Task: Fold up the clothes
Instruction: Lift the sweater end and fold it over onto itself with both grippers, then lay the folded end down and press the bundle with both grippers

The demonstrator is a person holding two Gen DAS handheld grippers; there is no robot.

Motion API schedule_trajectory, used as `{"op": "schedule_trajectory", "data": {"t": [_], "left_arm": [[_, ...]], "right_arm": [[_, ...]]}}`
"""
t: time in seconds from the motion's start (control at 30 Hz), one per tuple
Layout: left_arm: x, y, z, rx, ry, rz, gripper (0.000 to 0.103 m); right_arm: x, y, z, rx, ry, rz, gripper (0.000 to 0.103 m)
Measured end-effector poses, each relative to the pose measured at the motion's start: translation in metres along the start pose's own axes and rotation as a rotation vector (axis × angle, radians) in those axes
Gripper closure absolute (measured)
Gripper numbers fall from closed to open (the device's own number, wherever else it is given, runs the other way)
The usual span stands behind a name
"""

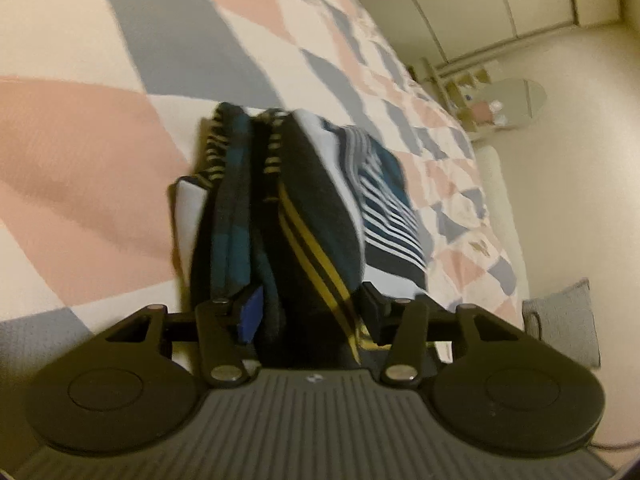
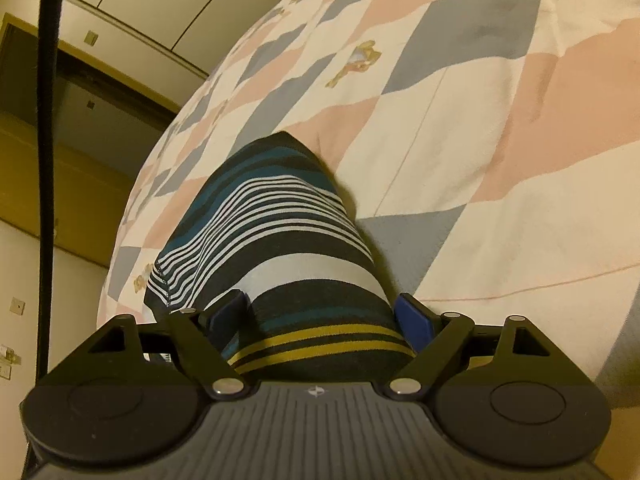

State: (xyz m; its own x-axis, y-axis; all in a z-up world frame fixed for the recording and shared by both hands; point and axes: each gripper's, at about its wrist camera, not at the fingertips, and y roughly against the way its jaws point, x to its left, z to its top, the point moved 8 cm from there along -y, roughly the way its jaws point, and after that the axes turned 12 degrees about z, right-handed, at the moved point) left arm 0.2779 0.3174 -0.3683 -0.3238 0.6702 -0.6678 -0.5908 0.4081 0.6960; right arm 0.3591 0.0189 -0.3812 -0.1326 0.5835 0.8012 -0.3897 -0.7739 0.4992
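Note:
A striped garment [image 1: 296, 208] in dark grey, teal, white and mustard yellow hangs bunched over the bed. In the left wrist view my left gripper [image 1: 308, 312] is shut on several thick folds of it, the cloth filling the gap between the blue pads. Its far end droops toward the quilt. In the right wrist view the same striped garment [image 2: 276, 248] runs forward from my right gripper [image 2: 320, 320], which is shut on a wide fold near the yellow stripes. Blue pads [image 2: 414, 320] press the cloth from both sides.
A quilt [image 1: 100, 128] of pink, grey and cream diamonds covers the bed [image 2: 500, 160]. Beyond the bed's edge are wardrobe doors [image 1: 480, 4], a small shelf with a mirror [image 1: 508, 102], a grey cushion [image 1: 560, 320] and a dark doorway [image 2: 80, 112]. A black cable [image 2: 46, 160] hangs at left.

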Motion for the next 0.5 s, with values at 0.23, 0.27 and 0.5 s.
{"op": "schedule_trajectory", "data": {"t": [0.23,0.27,0.5], "left_arm": [[-0.030,0.036,-0.006,-0.183,-0.172,0.024,0.080],[-0.034,0.046,-0.009,-0.213,-0.195,0.023,0.081],[0.010,0.039,-0.019,-0.198,-0.121,0.108,0.080]], "right_arm": [[0.015,-0.003,-0.003,0.018,0.113,-0.035,0.030],[0.021,-0.003,-0.005,0.028,0.158,-0.039,0.030],[0.050,-0.027,-0.022,0.096,0.430,-0.135,0.030]]}}
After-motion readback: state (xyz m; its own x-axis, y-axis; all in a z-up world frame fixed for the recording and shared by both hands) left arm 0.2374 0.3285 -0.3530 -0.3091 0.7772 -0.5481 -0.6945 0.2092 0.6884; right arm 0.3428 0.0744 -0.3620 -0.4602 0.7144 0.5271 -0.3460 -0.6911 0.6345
